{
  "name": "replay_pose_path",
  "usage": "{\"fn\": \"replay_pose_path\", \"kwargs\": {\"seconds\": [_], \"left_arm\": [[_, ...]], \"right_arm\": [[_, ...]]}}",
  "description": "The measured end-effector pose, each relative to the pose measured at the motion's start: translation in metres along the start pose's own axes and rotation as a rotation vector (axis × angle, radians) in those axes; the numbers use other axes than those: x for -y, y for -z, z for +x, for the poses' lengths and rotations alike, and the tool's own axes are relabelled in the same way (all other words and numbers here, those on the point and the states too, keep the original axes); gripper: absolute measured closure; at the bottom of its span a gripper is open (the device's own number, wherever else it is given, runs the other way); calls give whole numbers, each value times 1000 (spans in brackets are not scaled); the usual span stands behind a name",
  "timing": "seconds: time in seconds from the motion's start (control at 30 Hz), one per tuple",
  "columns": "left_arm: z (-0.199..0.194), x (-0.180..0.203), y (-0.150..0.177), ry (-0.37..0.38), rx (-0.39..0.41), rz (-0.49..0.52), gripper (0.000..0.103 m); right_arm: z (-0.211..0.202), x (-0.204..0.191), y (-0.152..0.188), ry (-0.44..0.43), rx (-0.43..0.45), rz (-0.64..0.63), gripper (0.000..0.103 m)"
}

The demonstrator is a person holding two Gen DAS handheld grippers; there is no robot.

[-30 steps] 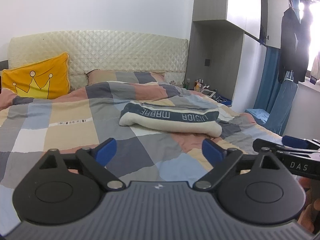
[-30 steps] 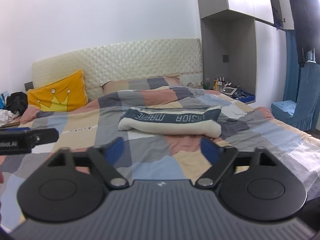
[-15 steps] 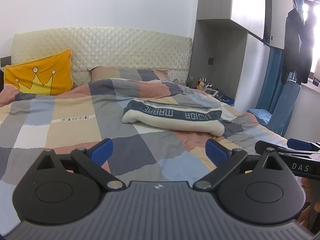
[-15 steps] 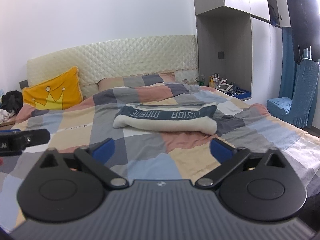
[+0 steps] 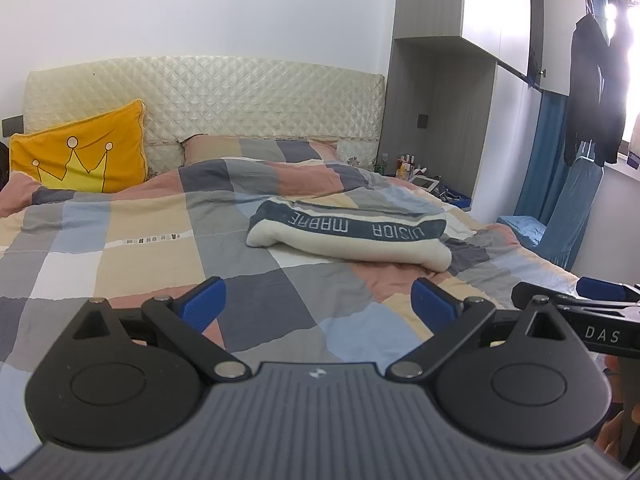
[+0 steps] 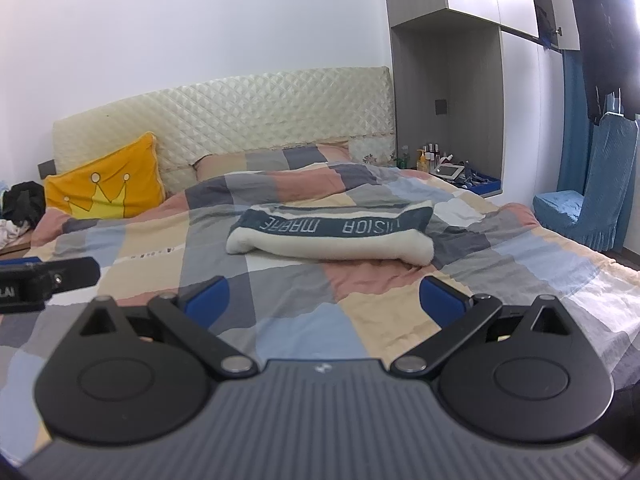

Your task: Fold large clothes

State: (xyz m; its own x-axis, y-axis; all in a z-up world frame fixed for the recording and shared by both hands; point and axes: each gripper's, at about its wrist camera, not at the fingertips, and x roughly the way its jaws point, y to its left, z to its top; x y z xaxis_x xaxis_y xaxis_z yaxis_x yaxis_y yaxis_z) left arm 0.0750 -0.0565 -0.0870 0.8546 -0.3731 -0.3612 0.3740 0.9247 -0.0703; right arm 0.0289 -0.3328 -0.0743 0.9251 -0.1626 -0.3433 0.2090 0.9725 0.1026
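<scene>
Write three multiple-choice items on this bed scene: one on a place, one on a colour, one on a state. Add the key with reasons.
1. Where does the folded garment lie?
A. on the checked duvet
B. on the blue chair
C. against the headboard

2. What colour is the crown cushion?
A. blue
B. yellow
C. grey

3. How is the right gripper?
A. shut on the garment
B. shut, empty
C. open, empty

Key: A, it rests mid-bed on the duvet; B, the cushion is yellow with a paler crown; C, the blue pads stand wide apart with only bedding beyond.
</scene>
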Motion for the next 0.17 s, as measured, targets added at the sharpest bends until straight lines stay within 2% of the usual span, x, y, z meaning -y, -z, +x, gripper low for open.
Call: {"fn": "replay_pose_path", "kwargs": {"seconds": [0.17], "left_arm": [[0,0,0,-2,-1,0,2]], "right_arm": [[1,0,-1,2,8,-3,0]]}}
